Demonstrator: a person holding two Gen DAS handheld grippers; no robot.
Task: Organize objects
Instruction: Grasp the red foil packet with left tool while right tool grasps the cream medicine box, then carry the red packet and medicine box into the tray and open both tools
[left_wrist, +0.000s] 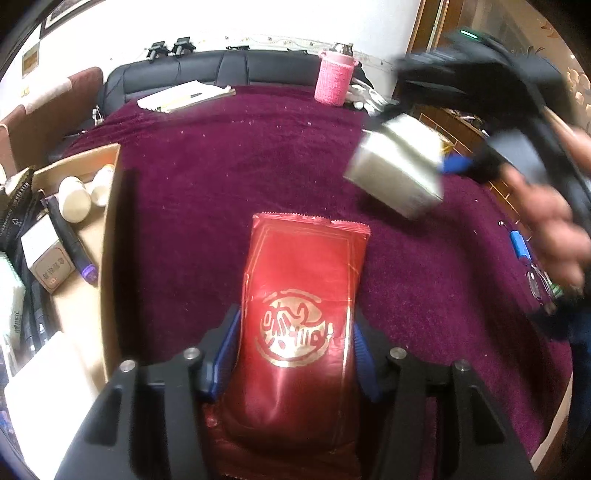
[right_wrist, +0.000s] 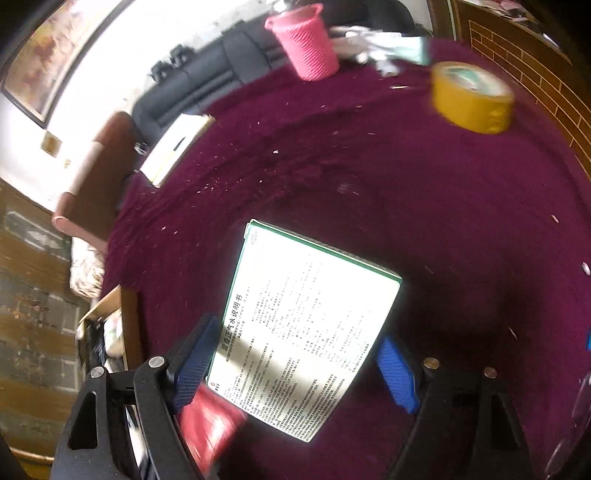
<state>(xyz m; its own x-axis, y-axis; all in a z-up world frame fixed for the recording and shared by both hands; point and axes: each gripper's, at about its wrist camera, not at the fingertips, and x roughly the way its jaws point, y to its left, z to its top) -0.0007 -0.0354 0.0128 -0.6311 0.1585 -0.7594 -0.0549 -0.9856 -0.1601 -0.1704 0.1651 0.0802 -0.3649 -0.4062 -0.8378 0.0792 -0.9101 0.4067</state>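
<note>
At far left our cardboard box (left_wrist: 110, 206) already collects bottles. Our left tool (left_wrist: 295, 354) clenches the red pouch (left_wrist: 303, 306) above the counter (left_wrist: 240, 166); our right tool (right_wrist: 295, 365) grips the white carton (right_wrist: 310, 332) aloft, seemingly both bound for it.

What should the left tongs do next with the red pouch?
Probably carry the red pouch leftward over the cardboard box and release it there. The left tongs grip it on both sides, and the box beside it already holds sorted items, with open floor near its wall. The right tongs hold a white carton, off to the right.
</note>
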